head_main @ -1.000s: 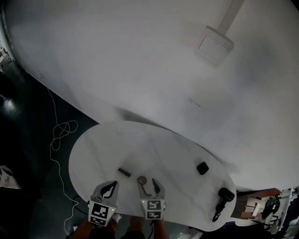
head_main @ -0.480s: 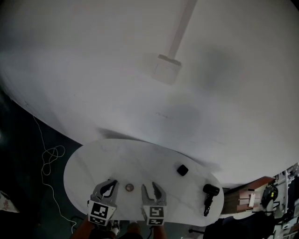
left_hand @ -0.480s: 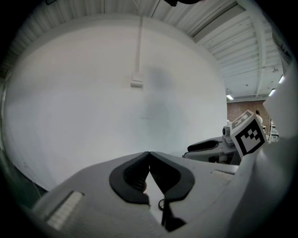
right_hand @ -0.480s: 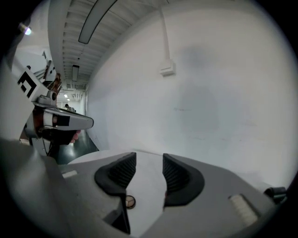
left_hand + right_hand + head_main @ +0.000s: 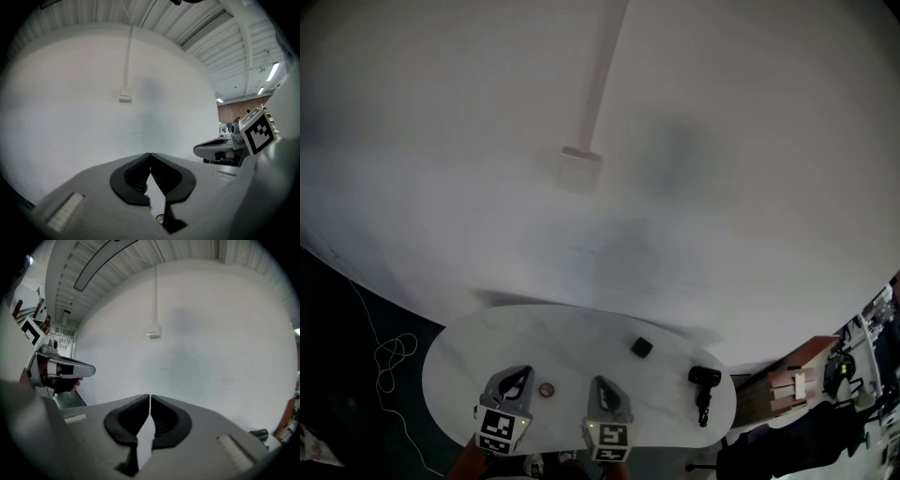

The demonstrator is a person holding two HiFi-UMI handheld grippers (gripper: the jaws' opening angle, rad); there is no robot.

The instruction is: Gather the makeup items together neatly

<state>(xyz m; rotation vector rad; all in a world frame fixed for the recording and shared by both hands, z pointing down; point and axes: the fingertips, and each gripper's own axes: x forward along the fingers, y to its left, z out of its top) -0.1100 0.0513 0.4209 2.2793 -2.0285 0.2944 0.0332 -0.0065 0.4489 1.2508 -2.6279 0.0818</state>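
In the head view a white oval table [image 5: 487,347] lies at the bottom. A small round brownish makeup item [image 5: 547,389] rests on it between my two grippers. A small black cube-like item [image 5: 642,347] sits farther back right, and a black handled item [image 5: 703,384] lies near the right edge. My left gripper [image 5: 524,371] is shut with nothing in it, its tips meeting in the left gripper view [image 5: 150,153]. My right gripper [image 5: 598,381] is shut and empty too, pads together in the right gripper view [image 5: 150,395]. Both hover level above the near table edge and point at the wall.
A white wall fills most of every view, with a small box [image 5: 578,169] and a conduit [image 5: 605,70] on it. A white cable [image 5: 389,352] lies on the dark floor at the left. Brown furniture [image 5: 792,384] stands past the table's right end.
The head view has tilted up, so the table has sunk lower in the picture. My right gripper's jaws have closed. A small dark stick seen beside the round item earlier is out of sight.
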